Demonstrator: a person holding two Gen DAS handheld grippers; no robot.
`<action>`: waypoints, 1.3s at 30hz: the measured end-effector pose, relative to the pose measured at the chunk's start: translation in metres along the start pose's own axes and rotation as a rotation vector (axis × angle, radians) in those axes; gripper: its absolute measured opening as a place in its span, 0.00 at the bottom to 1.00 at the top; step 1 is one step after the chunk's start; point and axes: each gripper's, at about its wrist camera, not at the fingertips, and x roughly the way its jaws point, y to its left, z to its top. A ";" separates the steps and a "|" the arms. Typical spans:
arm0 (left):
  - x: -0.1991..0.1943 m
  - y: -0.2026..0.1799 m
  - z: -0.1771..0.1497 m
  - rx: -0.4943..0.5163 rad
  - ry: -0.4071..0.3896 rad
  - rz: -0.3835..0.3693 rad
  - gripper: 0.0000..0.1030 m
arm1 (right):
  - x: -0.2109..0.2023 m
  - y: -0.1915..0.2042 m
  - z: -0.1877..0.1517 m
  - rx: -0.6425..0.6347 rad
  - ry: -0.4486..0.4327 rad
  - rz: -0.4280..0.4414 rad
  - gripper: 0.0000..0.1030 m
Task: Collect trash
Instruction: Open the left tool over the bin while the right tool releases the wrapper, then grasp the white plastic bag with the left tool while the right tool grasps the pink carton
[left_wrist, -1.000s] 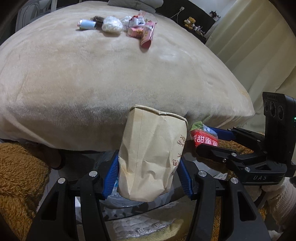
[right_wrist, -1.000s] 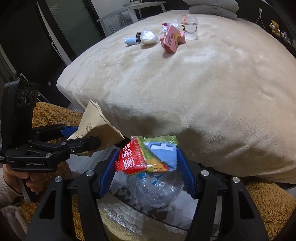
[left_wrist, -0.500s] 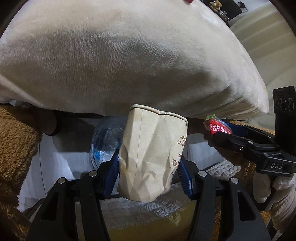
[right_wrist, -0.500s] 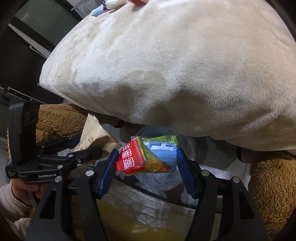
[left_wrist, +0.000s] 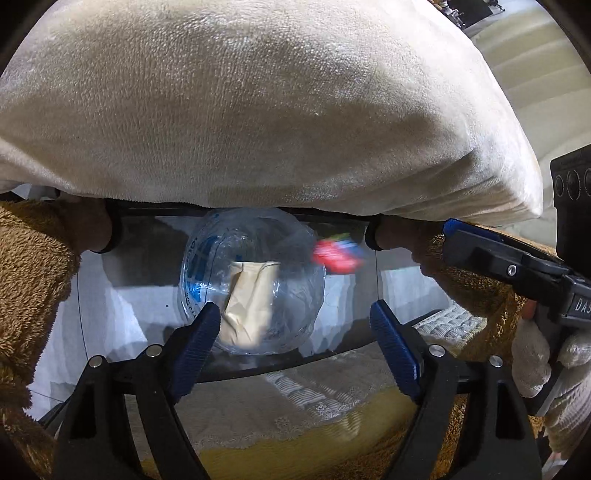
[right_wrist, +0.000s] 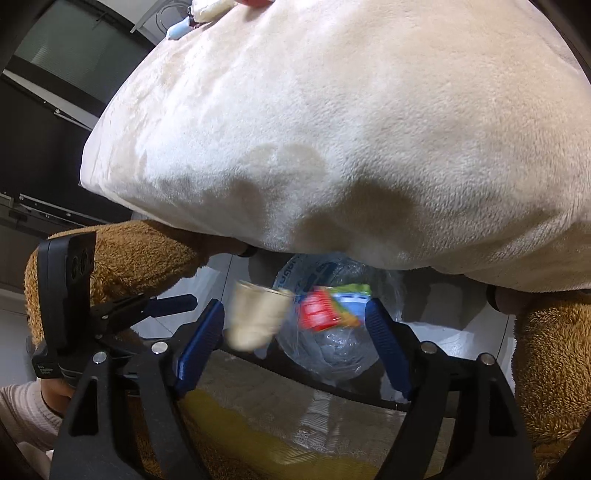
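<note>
Left wrist: both my grippers let go over the bag (left_wrist: 295, 325).
Left gripper (left_wrist: 299, 332) and right gripper (right_wrist: 295, 332), just opened, stand wide so cup (left_wrist: 249, 299) and wrapper (left_wrist: 336, 254) drop in.

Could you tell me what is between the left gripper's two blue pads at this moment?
In the left wrist view, nothing is gripped: the left gripper, whose jaws have just been opening, has the paper bag falling free beyond it into the clear plastic bag.

Both wrist views look steeply down, close, sharing the clear bag (left_wrist: 255, 284).
</note>
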 end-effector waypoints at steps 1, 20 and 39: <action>-0.001 0.001 0.000 -0.006 -0.002 -0.003 0.79 | -0.001 0.000 0.000 0.001 -0.003 -0.003 0.76; -0.051 -0.014 -0.008 0.045 -0.155 -0.010 0.79 | -0.047 0.011 -0.016 -0.057 -0.129 -0.053 0.76; -0.174 -0.056 -0.001 0.180 -0.494 0.053 0.79 | -0.163 0.058 -0.012 -0.182 -0.453 -0.054 0.76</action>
